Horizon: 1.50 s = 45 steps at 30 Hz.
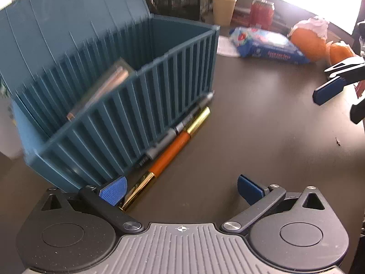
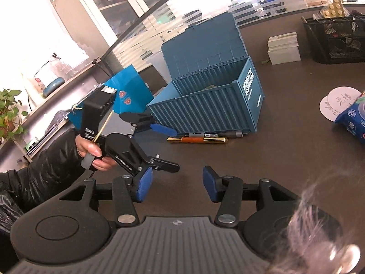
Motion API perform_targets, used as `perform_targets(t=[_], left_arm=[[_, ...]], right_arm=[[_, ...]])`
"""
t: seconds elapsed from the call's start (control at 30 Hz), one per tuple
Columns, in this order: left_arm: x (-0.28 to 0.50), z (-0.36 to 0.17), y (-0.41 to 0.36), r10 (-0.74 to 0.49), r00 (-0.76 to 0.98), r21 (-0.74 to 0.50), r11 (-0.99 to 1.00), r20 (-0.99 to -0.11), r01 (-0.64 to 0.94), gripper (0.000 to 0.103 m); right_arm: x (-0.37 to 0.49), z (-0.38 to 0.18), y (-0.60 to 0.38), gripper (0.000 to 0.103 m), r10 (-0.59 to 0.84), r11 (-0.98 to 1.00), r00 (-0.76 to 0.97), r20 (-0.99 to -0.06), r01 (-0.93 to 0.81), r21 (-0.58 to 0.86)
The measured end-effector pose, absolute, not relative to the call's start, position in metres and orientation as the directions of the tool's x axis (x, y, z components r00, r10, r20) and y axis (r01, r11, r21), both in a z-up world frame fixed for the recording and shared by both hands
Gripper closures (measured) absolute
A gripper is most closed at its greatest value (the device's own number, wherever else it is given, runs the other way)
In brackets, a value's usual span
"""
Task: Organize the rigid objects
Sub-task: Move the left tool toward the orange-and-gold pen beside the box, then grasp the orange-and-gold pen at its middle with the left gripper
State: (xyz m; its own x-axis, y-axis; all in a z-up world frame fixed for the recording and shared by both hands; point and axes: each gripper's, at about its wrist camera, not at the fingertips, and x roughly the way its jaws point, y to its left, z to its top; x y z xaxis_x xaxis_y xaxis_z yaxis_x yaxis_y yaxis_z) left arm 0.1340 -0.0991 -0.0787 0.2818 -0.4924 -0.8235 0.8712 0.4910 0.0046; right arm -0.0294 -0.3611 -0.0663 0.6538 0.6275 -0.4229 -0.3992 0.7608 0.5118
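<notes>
tabletop (image 1: pixel 239 141), dark brown, carries everything in both views. blue container-style box (image 1: pixel 127 105) is the largest item on it: ribbed walls, lid hinged back and standing open, white lettering on one end wall in the right wrist view (image 2: pixel 205 105). something pale and flat leans inside it, too blurred in the left wrist view to identify.

left gripper (image 1: pixel 181 190) sits low over the table just beside the box's long wall, fingers spread wide with nothing between them; its left blue pad (image 1: pixel 113 190) is at the near corner of the box and beside the tip of the nearer pen. in the right wrist view the same gripper (image 2: pixel 162 147) is held by a hand (image 2: pixel 95 153) in a black sleeve, one finger reaching toward the pens.

right gripper (image 2: pixel 175 188) hovers further back from the box, jaws apart, empty, over bare table.

blue snack packet (image 1: pixel 267 43) lies well apart from the box, next to two oranges (image 1: pixel 310 43). beige cup (image 1: pixel 223 9) and red can (image 1: pixel 261 12) stand behind them. black mesh basket (image 2: pixel 335 41) and a stack of white boxes (image 2: pixel 284 48) sit near the far edge.

two pens lie side by side along the base of the box's long wall: orange-and-gold pen (image 1: pixel 168 157) on the outside, grey pen (image 1: pixel 180 125) between it and the wall, touching or nearly touching the box. both are outside the box, on the table.
</notes>
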Motion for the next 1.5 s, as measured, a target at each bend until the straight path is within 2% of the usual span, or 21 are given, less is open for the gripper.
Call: perform_targets(t=[0.23, 0.37, 0.47, 0.5, 0.53, 0.7, 0.77, 0.93, 0.97, 1.03, 1.13, 1.5], left_arm=[[0.119, -0.077, -0.099, -0.518, 0.244, 0.000, 0.425, -0.820, 0.905, 0.000], [0.125, -0.080, -0.110, -0.493, 0.277, 0.022, 0.462, -0.825, 0.887, 0.000], [0.128, -0.080, -0.113, -0.493, 0.276, 0.018, 0.464, -0.825, 0.885, 0.000], [0.128, -0.080, -0.113, -0.493, 0.277, 0.019, 0.466, -0.825, 0.885, 0.000], [0.128, -0.080, -0.114, -0.495, 0.279, 0.020, 0.465, -0.823, 0.885, 0.000], [0.123, -0.080, -0.111, -0.496, 0.269, 0.018, 0.453, -0.826, 0.892, 0.002], [0.119, -0.078, -0.111, -0.504, 0.265, 0.018, 0.442, -0.822, 0.897, 0.009], [0.110, -0.070, -0.109, -0.517, 0.257, 0.017, 0.423, -0.817, 0.906, 0.058], [0.110, -0.069, -0.109, -0.517, 0.256, 0.017, 0.423, -0.817, 0.906, 0.062], [0.109, -0.069, -0.109, -0.518, 0.254, 0.018, 0.417, -0.817, 0.909, 0.079], [0.104, -0.070, -0.109, -0.518, 0.248, 0.022, 0.404, -0.818, 0.914, 0.094], [0.095, -0.070, -0.114, -0.501, 0.253, 0.034, 0.406, -0.827, 0.913, 0.096]], right_arm=[[-0.031, -0.070, -0.366, 0.051, 0.624, 0.761, 0.657, -0.423, -0.389, 0.519], [-0.032, -0.072, -0.368, 0.051, 0.626, 0.757, 0.661, -0.414, -0.385, 0.529], [-0.035, -0.073, -0.369, 0.044, 0.627, 0.752, 0.667, -0.402, -0.385, 0.535], [-0.036, -0.072, -0.369, 0.037, 0.626, 0.753, 0.669, -0.401, -0.385, 0.534], [-0.038, -0.072, -0.370, 0.035, 0.624, 0.755, 0.671, -0.400, -0.386, 0.531], [-0.043, -0.072, -0.374, 0.035, 0.622, 0.754, 0.678, -0.392, -0.382, 0.534], [-0.044, -0.073, -0.376, 0.035, 0.619, 0.754, 0.682, -0.389, -0.377, 0.539], [-0.042, -0.075, -0.380, 0.035, 0.618, 0.752, 0.686, -0.384, -0.370, 0.546], [-0.042, -0.075, -0.380, 0.035, 0.617, 0.751, 0.688, -0.382, -0.370, 0.547], [-0.043, -0.076, -0.380, 0.035, 0.618, 0.750, 0.689, -0.379, -0.370, 0.549], [-0.044, -0.075, -0.380, 0.034, 0.615, 0.751, 0.693, -0.376, -0.369, 0.547], [-0.047, -0.074, -0.384, 0.034, 0.606, 0.754, 0.704, -0.370, -0.360, 0.550]])
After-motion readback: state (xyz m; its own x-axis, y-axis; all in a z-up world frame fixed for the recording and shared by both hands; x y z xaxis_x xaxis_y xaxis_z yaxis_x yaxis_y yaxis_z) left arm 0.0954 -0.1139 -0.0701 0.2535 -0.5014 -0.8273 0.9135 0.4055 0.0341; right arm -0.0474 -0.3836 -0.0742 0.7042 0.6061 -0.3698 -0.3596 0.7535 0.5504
